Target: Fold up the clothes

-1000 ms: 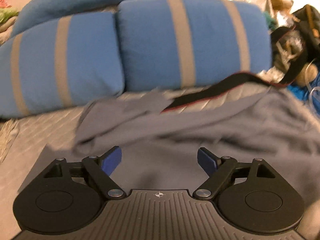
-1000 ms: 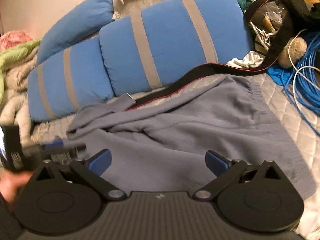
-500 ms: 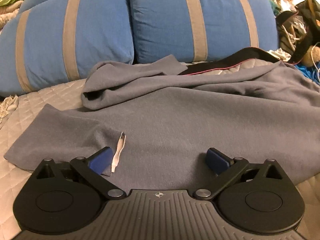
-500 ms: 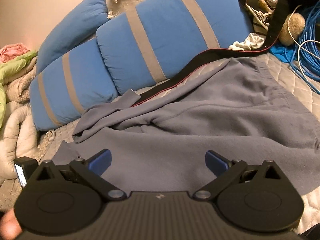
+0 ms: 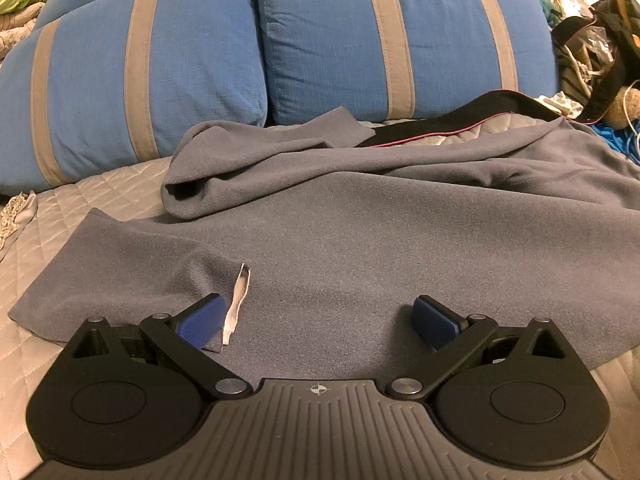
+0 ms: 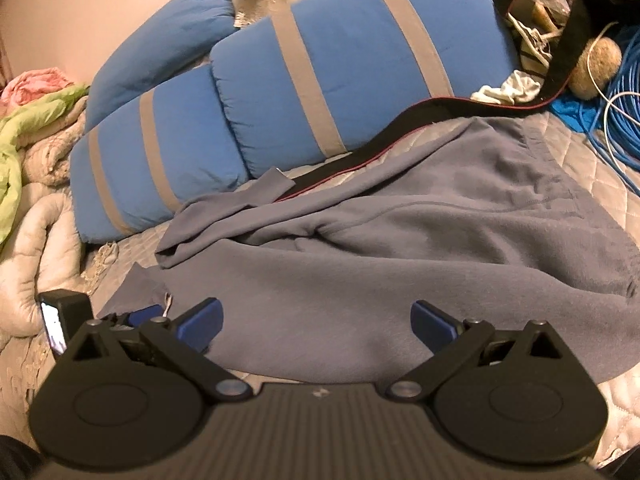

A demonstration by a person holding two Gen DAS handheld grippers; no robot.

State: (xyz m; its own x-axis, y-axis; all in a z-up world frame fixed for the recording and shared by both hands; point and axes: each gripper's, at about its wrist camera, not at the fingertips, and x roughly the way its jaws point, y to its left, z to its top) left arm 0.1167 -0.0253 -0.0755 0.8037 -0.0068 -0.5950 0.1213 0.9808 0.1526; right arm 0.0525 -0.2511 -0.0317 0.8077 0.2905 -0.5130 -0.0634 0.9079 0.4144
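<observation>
A grey fleece garment (image 5: 360,240) lies spread on the quilted bed (image 5: 100,196), one sleeve bunched toward the pillows, and it shows too in the right wrist view as grey fleece garment (image 6: 400,264). A white label (image 5: 236,304) sticks up from its near left edge. My left gripper (image 5: 318,322) is open low over the near hem, its left pad beside the label, nothing between the fingers. My right gripper (image 6: 316,320) is open over the same hem further right. The left gripper's tip (image 6: 140,314) peeks in at the lower left of the right wrist view.
Two blue pillows with grey stripes (image 5: 280,48) line the far side. A black strap with red piping (image 6: 400,136) runs behind the garment. Blue cables (image 6: 616,112), a soft toy (image 6: 596,68) and bags crowd the right; crumpled bedding and clothes (image 6: 32,128) lie left.
The left gripper has dropped to the near hem and its jaws have widened; the garment lies flat with the label showing. The right view has shifted slightly over the same cloth.
</observation>
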